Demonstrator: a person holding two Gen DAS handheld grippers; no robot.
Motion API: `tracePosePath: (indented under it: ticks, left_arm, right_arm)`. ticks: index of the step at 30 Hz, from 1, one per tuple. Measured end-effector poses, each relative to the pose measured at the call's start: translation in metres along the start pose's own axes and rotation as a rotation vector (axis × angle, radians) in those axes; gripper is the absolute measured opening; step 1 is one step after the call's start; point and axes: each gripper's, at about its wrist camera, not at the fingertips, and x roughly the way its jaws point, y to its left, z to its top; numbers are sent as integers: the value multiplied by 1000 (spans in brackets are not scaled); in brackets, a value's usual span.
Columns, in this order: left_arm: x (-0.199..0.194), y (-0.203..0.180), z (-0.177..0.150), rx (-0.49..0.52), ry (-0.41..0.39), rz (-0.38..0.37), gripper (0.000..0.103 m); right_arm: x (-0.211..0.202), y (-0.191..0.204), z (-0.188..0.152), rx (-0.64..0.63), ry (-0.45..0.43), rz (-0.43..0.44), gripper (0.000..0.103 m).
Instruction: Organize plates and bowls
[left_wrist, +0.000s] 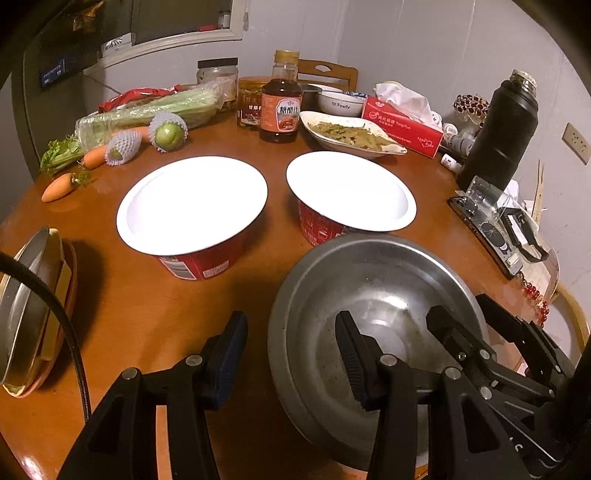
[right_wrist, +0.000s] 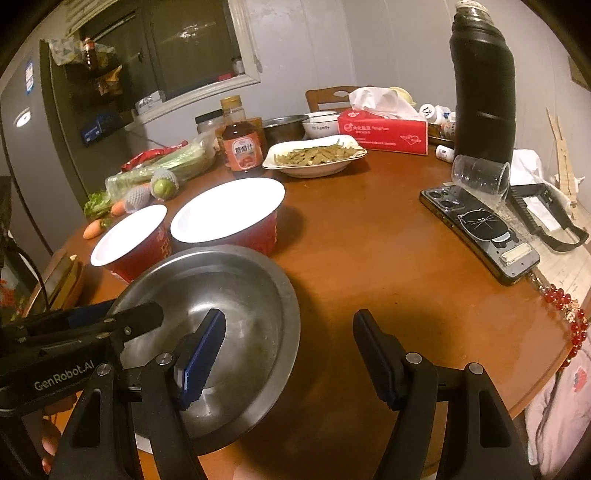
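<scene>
The steel bowl (left_wrist: 373, 314) sits on the table (left_wrist: 147, 302) at the near edge, just in front of two red paper bowls (left_wrist: 192, 206) w/ white insides. It's prob. light, stiff and slick, w/ a thin flared rim; best taken at the rim, one pad inside and one outside (smooth metal could slip if pinched shallow). The left hand-held gripper (left_wrist: 291, 365) has its jaws partly apart, straddling the bowl's left rim: one finger over the bowl's inside, the other outside over the table, not clamped as far as I can tell. The right hand-held gripper (right_wrist: 288, 354) stands wider apart across the right rim, likewise holding nothing.
</scene>
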Motion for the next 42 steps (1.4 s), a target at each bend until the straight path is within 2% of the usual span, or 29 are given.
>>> tracePosePath:
  ticks: [4, 8, 11, 18, 28, 42]
  left_arm:
    - [2, -2, -2, 4, 8, 4, 49]
    - [2, -3, -2, 0, 8, -14, 47]
    - [3, -4, -4, 3, 17, -40, 36]
    - [0, 1, -3, -16, 7, -39, 26]
    - [-16, 8, -3, -21, -17, -34, 25]
    - [-64, 43, -8, -71, -95, 8, 26]
  right_arm:
    - [0, 2, -1, -8, 0, 15, 73]
    - [-2, 5, -1, -31, -9, 16, 66]
    - [-2, 7, -1, -39, -10, 33, 60]
    - [-4, 17, -3, -77, -15, 63, 57]
    - [-12, 25, -1, -86, -19, 61, 57]
    - [-37, 73, 2, -169, -47, 111, 57]
